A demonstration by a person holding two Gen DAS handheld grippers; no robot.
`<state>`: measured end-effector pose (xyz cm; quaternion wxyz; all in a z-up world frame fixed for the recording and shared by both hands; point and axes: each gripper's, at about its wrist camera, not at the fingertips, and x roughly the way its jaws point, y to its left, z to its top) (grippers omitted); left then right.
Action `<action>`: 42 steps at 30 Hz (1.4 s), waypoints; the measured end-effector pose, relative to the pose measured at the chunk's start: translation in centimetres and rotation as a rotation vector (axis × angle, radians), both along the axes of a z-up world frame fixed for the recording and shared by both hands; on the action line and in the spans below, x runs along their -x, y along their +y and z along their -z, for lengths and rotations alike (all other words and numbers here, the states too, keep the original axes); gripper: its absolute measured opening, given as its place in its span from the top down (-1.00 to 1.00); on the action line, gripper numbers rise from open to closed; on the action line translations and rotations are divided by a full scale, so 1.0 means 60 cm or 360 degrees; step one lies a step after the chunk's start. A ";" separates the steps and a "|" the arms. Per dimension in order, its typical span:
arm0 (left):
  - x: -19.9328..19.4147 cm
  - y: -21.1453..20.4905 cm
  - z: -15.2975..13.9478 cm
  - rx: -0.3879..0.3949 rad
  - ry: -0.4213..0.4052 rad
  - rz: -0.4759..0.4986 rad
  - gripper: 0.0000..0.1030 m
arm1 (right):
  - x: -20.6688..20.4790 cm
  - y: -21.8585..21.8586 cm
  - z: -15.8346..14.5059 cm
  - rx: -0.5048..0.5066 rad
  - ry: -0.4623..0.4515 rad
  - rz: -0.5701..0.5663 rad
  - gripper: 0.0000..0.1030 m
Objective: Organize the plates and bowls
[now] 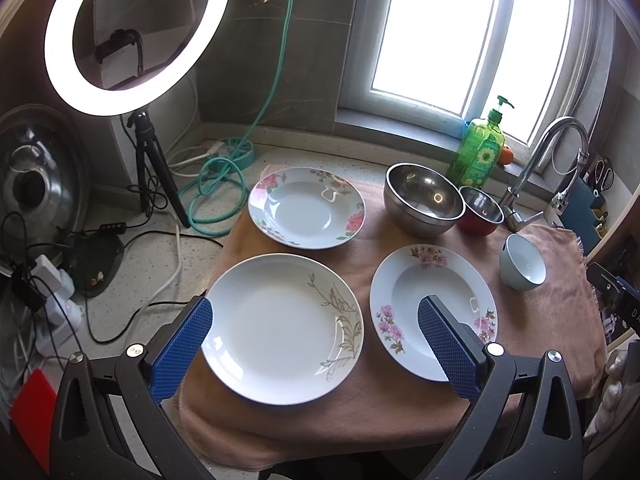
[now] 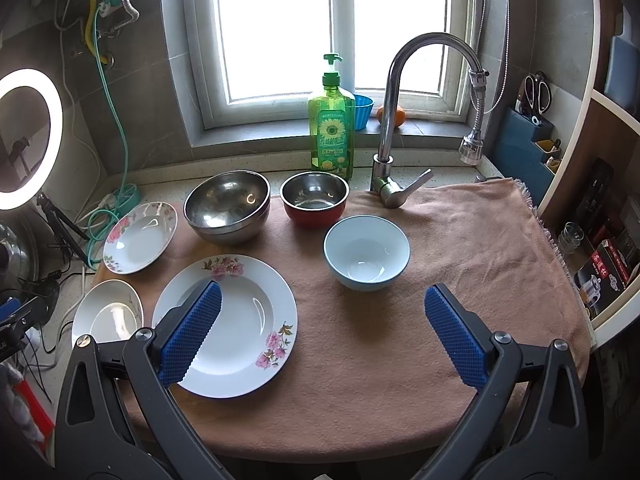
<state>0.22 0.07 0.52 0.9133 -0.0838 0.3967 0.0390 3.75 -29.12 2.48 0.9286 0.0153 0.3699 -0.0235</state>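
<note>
Both claws wide above plates

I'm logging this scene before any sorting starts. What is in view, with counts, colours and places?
plates: 3, white; two pink-flowered, one gold-leafed; on the cloth's left half
steel bowl: 1, silver, back of the cloth
red bowl: 1, red outside, steel inside, right of the steel bowl
blue bowl: 1, pale blue, cloth centre
cloth: 1, tan, under all the dishes
soap bottle: 1, green, by the window
faucet: 1, chrome, back right
ring light: 1, lit, left
left tool: open, blue pads
right tool: open, blue pads
</note>
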 end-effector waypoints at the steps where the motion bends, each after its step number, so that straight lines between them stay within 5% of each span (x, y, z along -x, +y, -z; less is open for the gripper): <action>1: 0.000 0.001 0.000 0.0003 0.0002 0.0001 -0.99 | 0.000 0.000 -0.001 0.0001 -0.0002 0.0001 -1.00; 42: -0.007 -0.004 -0.006 0.0006 0.0000 0.0017 -0.99 | 0.001 0.004 0.001 -0.0004 0.0004 -0.0001 -1.00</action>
